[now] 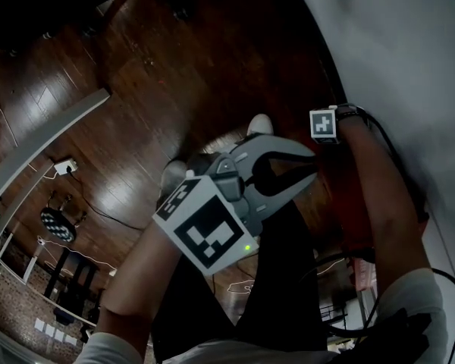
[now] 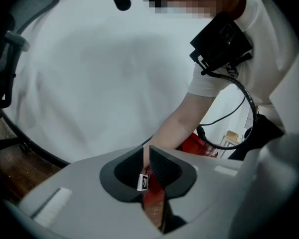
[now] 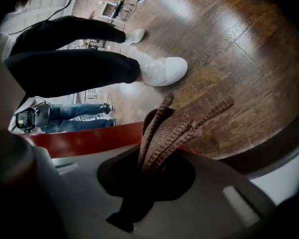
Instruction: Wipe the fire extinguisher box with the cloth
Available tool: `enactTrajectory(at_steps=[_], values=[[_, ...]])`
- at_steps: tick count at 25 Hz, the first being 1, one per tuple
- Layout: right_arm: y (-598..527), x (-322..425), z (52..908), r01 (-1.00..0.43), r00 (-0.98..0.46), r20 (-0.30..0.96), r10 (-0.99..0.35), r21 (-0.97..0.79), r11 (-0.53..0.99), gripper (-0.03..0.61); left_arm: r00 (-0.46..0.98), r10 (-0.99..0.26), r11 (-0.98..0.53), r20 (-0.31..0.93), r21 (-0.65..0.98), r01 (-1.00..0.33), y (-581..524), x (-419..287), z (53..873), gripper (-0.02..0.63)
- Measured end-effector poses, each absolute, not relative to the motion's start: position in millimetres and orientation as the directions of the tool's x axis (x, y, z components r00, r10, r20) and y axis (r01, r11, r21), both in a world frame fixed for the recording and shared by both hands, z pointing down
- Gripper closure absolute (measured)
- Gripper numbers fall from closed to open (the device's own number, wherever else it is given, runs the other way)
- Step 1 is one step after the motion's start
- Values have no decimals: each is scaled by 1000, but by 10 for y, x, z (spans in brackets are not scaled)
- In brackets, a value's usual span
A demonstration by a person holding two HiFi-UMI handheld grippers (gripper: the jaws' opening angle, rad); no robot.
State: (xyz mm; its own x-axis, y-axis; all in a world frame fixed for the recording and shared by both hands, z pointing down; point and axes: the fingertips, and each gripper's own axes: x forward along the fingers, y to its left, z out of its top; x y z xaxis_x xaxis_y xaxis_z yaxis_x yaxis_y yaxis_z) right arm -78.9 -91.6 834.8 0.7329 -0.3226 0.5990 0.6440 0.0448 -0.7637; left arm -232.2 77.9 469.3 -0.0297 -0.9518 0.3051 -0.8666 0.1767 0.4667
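Floor (image 1: 159,67): dark glossy wood planks with streaks of light glare across them. White wall (image 1: 409,44) on the right, plain. A dark skirting strip (image 2: 35,150) runs where it meets the floor. Far left on the floor: a long pale board (image 1: 45,139) lying at an angle, with a white power strip (image 1: 65,165) just beside it and a black cable trailing off. Near that is a round dotted disc (image 1: 57,224), can't tell what it is. Brick wall (image 1: 15,309) at the left edge, with a dark metal frame (image 1: 64,275) standing in front of it. Part of a grey office chair (image 2: 12,39) shows by the white wall.
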Motion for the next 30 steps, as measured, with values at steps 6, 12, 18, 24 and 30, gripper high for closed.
enactTrajectory(at_steps=[6,12,18,24,30], values=[[-858,-881,8420,700,693,656,-298,-711,62,528,-14,-954,163,301,475,-865,800,-2252,4746,577],[-428,-1214,8051,791,611,778,-146,-606,83,528,8,-964,117,268,448,-887,878,-2161,4397,577],[18,-1717,7008,876,466,882,-75,-448,179,528,76,-974,18,213,410,-912,1230,-1892,3583,577],[173,-2060,5632,904,207,978,-16,-185,386,528,154,-977,-114,144,255,-960,1697,-1519,2690,577],[465,-1582,3987,710,-153,986,73,58,702,528,313,-943,-300,115,122,-946,2152,-924,1852,577]])
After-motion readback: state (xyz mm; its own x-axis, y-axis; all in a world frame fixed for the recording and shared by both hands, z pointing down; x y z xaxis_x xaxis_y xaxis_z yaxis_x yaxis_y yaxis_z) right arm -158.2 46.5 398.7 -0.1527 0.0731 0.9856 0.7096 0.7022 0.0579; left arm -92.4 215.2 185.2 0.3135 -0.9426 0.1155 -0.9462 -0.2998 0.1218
